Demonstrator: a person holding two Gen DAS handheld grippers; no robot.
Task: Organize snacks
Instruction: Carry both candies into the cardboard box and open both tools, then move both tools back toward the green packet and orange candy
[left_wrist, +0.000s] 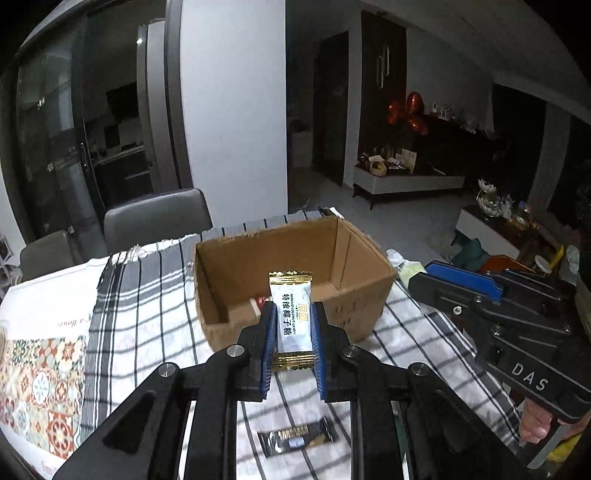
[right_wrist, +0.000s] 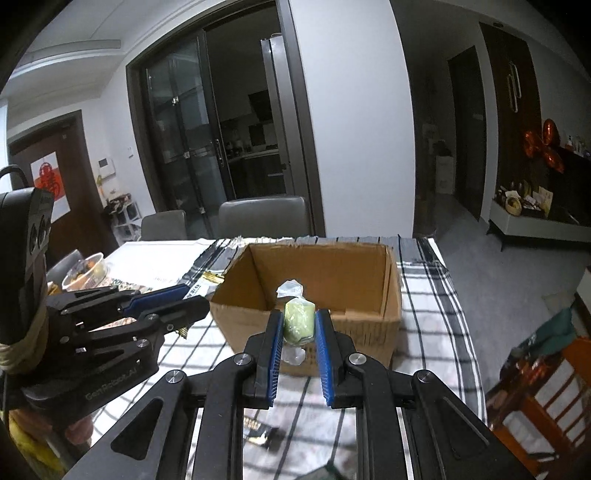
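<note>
both hand-held grippers carry sweets toward the cardboard box

the left hand-held gripper (left_wrist: 294, 332) is clamped on a gold-edged white candy packet (left_wrist: 291, 319), held near the front wall of the open box (left_wrist: 236, 326) on the checked cloth over the bench (left_wrist: 155, 295). the right hand-held gripper (right_wrist: 299, 332) squeezes a green wrapped sweet (right_wrist: 298, 320) just before the same wall. best to carry each past the rim before letting go, one at a time. a dark packet (left_wrist: 297, 437) waits on the cloth.
</note>
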